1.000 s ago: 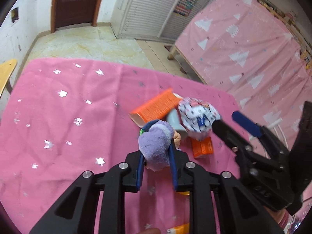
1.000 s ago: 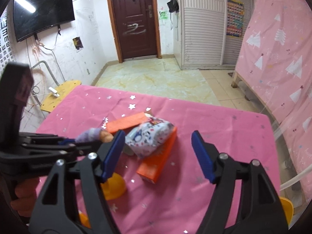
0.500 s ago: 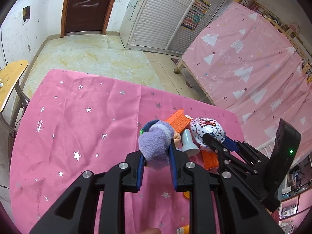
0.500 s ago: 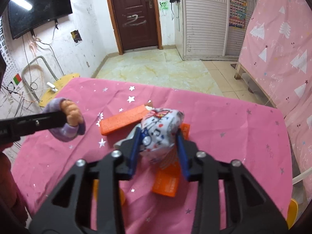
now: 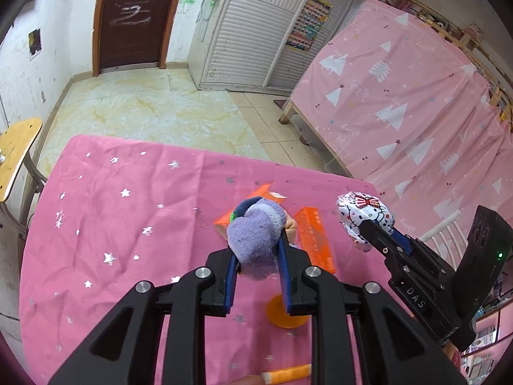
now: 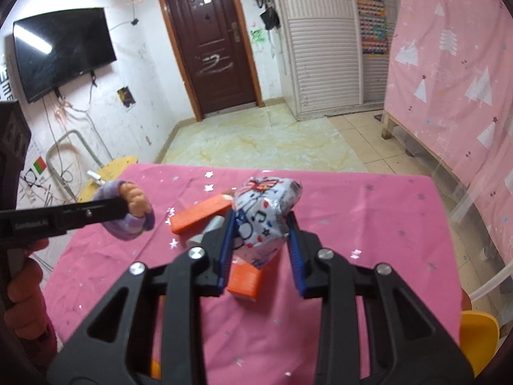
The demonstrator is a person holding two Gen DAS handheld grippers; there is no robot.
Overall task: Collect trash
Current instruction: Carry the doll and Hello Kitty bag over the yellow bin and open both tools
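Observation:
My left gripper (image 5: 256,250) is shut on a purple sock bundle (image 5: 255,235) with an orange and blue part, held above the pink table (image 5: 112,224). It also shows in the right wrist view (image 6: 128,215). My right gripper (image 6: 259,224) is shut on a crumpled white cartoon-print wrapper (image 6: 263,215), lifted above the table; the wrapper shows at the right in the left wrist view (image 5: 365,221). Two orange boxes (image 5: 312,240) (image 6: 198,213) and a grey cup (image 6: 208,231) lie on the cloth below.
An orange disc (image 5: 285,316) and an orange-white stick (image 5: 285,373) lie near the table's front. A yellow chair (image 5: 16,157) stands left of the table, a yellow seat (image 6: 477,343) at the right. A pink-draped bed (image 5: 416,112) fills the right.
My right gripper closed on the wrapper and lifted it off the boxes. Both grippers have risen, and the left one still holds the sock bundle.

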